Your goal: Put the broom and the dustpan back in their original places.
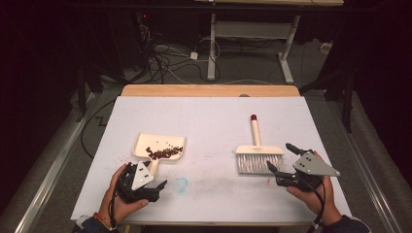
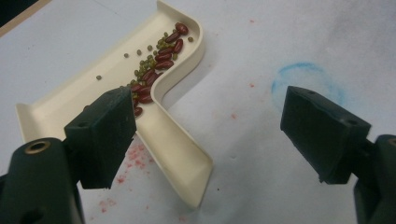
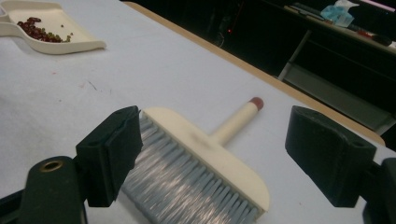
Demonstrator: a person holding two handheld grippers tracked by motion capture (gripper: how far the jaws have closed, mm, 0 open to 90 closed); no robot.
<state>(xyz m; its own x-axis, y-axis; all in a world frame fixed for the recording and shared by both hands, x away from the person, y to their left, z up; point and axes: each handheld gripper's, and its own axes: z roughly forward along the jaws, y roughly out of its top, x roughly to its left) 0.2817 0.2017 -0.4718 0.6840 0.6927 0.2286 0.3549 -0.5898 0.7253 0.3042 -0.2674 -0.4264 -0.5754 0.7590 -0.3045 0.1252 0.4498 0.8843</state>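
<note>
A cream dustpan (image 1: 145,143) lies left of centre on the white table, with red and green beans (image 1: 163,153) piled at its near wall. My left gripper (image 1: 147,178) is open at the pan's handle (image 2: 180,161), which lies on the table between the jaws, close to the left one; the beans (image 2: 156,63) sit just beyond. A cream brush (image 1: 258,156) with grey bristles and a red-tipped handle lies right of centre. My right gripper (image 1: 282,158) is open beside the brush head (image 3: 210,161), its jaws apart from it on either side.
The white table sheet (image 1: 214,121) has a faint blue ring (image 2: 308,81) drawn right of the pan handle and small red specks (image 2: 135,156) near it. A wooden edge (image 1: 209,90) runs along the far side. Beyond it are a floor with cables and a desk frame (image 1: 252,34).
</note>
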